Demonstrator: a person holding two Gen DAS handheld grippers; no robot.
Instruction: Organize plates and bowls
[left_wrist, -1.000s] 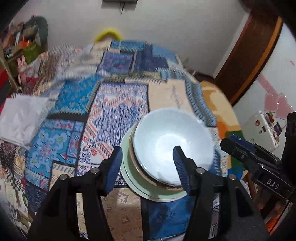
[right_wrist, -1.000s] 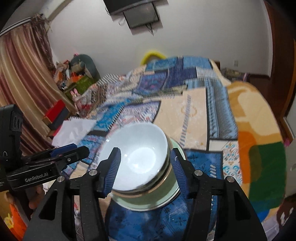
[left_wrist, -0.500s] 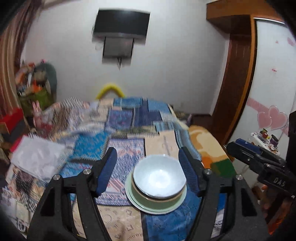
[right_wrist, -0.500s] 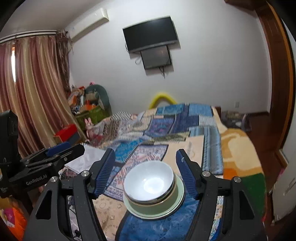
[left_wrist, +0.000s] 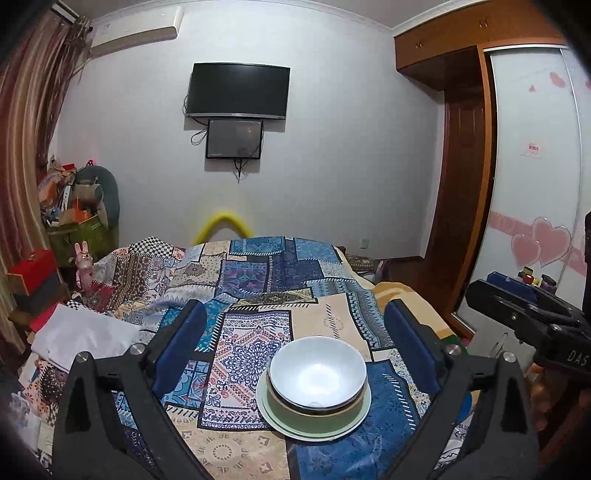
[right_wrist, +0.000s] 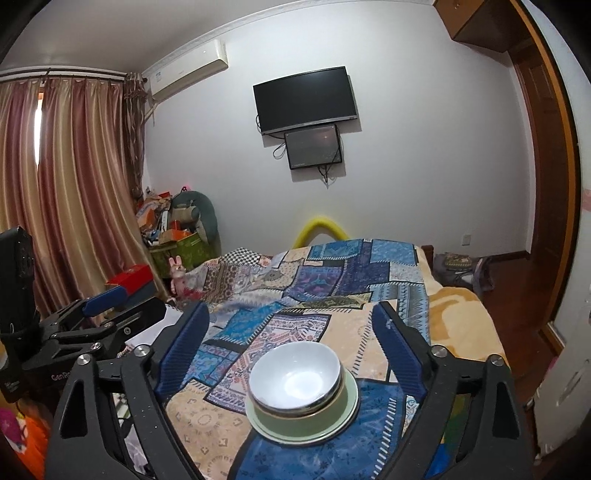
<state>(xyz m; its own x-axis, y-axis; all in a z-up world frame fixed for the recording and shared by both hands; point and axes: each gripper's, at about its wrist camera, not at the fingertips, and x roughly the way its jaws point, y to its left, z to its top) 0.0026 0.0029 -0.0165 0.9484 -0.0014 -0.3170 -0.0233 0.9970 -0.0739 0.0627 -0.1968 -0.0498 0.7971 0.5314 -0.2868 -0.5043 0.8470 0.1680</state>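
A white bowl (left_wrist: 317, 373) (right_wrist: 294, 376) sits nested on top of a stack: a dark-rimmed bowl, a green bowl (left_wrist: 314, 411) (right_wrist: 303, 415) and a pale plate (left_wrist: 273, 417) (right_wrist: 258, 424) underneath, all resting on the patchwork bedspread (left_wrist: 251, 332) (right_wrist: 332, 288). My left gripper (left_wrist: 295, 350) hangs above and in front of the stack, its jaws opening wide with nothing between them. My right gripper (right_wrist: 291, 350) also stands back from the stack, jaws opening, holding nothing. Each gripper shows at the edge of the other's view.
A white folded cloth (left_wrist: 81, 336) lies on the bed's left side. Boxes and clutter (right_wrist: 173, 229) pile up by the curtain. A wardrobe with sliding door (left_wrist: 528, 221) stands on the right, and a wall TV (left_wrist: 238, 90) hangs beyond the bed.
Both grippers have let go of the bowl stack, opened wide, risen and pulled back. The views tilted up from the bed to the far wall. The stack stays on the bedspread.
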